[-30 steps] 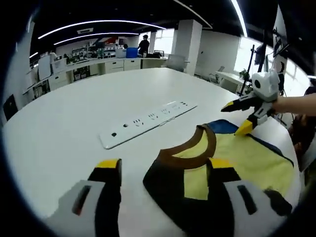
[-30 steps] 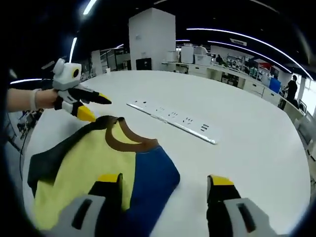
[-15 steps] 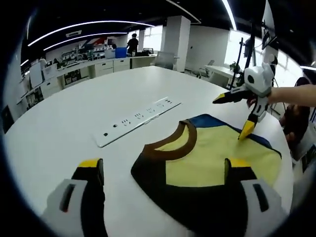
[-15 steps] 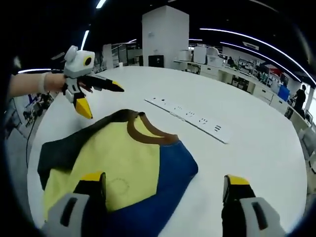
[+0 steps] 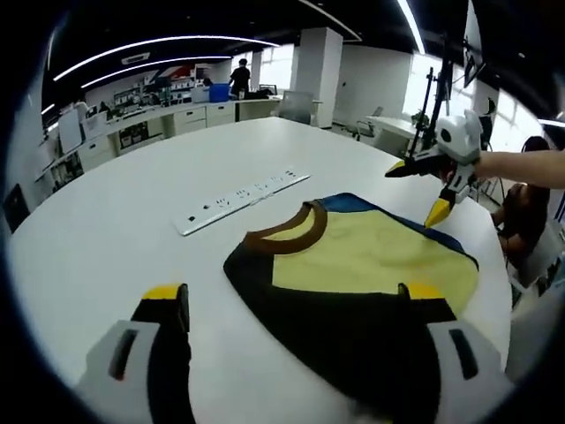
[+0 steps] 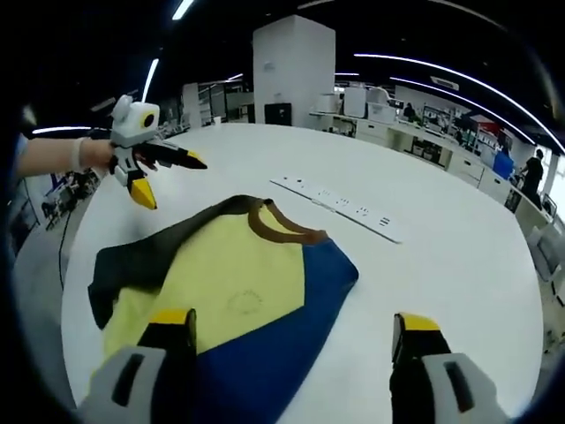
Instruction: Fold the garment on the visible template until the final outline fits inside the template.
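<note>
The shirt (image 5: 353,283) lies flat on the table (image 5: 115,230), near its edge. Beyond the collar, apart from the shirt, a power strip (image 5: 243,200) lies on the table. In the left gripper view, the right gripper (image 5: 424,190) hangs above the shirt's far right edge. In the right gripper view, the left gripper (image 6: 163,181) hangs above the table, left of the shirt (image 6: 238,300), with the power strip (image 6: 340,206) behind.

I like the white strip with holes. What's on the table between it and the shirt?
Nothing. In both views, bare white table lies between the power strip and the shirt's brown collar.
</note>
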The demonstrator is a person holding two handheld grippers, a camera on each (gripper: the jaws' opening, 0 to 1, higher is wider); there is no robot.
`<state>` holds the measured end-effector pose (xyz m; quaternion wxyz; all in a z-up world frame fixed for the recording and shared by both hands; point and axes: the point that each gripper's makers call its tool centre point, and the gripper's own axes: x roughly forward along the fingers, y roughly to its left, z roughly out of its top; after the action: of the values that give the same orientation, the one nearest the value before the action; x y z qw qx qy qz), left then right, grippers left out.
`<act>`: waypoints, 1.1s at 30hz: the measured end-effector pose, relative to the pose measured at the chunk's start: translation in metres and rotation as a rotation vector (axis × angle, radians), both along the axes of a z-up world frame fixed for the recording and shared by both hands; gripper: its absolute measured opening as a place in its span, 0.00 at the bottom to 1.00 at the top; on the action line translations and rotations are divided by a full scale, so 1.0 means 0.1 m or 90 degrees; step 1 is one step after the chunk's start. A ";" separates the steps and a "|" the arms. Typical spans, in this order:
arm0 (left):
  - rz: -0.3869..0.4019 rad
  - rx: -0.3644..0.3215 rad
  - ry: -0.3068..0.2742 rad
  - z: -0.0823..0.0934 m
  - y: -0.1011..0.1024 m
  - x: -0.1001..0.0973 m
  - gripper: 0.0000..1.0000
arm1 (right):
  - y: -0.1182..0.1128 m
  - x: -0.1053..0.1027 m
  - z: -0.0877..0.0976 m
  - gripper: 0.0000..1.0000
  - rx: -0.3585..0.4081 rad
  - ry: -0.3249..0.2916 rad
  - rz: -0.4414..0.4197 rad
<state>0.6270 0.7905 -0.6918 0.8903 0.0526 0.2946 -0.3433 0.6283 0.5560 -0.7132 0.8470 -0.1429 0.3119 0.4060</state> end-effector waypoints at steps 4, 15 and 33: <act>-0.001 0.006 -0.001 0.01 0.04 -0.15 0.95 | -0.06 -0.14 0.03 0.91 0.007 -0.002 -0.008; 0.011 -0.002 0.012 0.04 0.11 -0.58 0.93 | -0.26 -0.47 0.08 0.89 -0.004 -0.003 -0.017; 0.035 -0.045 -0.012 0.09 0.13 -1.35 0.89 | -0.28 -0.95 0.06 0.85 -0.013 -0.002 -0.013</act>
<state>0.4924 0.8034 -0.6830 0.9033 0.0163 0.2756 -0.3284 0.5338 0.5279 -0.7073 0.8503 -0.1487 0.3159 0.3939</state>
